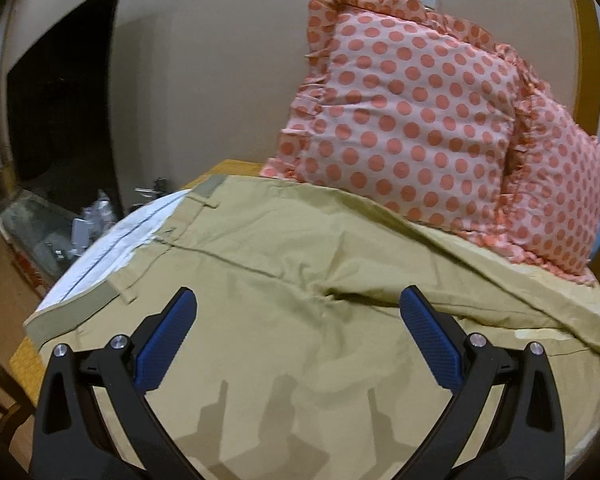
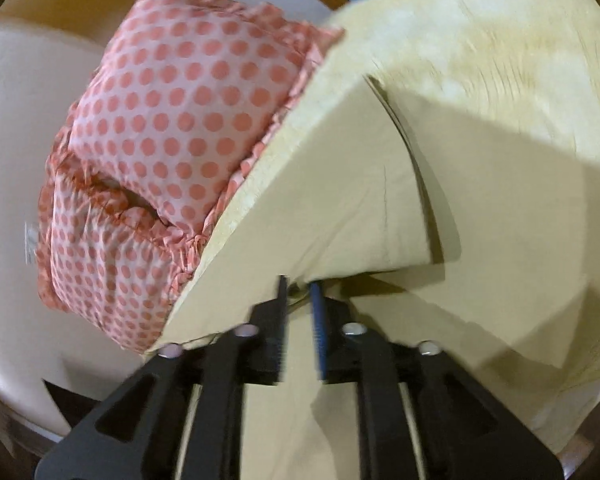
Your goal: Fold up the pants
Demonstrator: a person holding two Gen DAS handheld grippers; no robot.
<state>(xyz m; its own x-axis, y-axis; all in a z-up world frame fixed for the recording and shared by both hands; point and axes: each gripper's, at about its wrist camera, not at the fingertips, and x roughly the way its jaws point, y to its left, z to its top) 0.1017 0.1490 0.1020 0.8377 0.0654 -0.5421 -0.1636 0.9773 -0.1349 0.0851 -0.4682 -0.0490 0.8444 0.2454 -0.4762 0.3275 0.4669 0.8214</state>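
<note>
Khaki pants [image 1: 284,280] lie spread over the bed, waistband at the left with its white lining turned out. My left gripper [image 1: 298,308] is open and empty, hovering just above the seat of the pants, its blue pads [image 1: 168,344] wide apart. My right gripper [image 2: 298,284] is shut on a fold of the khaki pants [image 2: 340,184] and holds the cloth lifted, so it drapes up and away from the jaws. The view is blurred by motion.
Two pink pillows with orange dots [image 1: 412,120] lean on the wall at the back, touching the pants' far edge; they also show in the right wrist view [image 2: 168,120]. A yellow bedcover [image 1: 24,364] shows at the left edge. A dark screen [image 1: 64,92] and clutter stand at the left.
</note>
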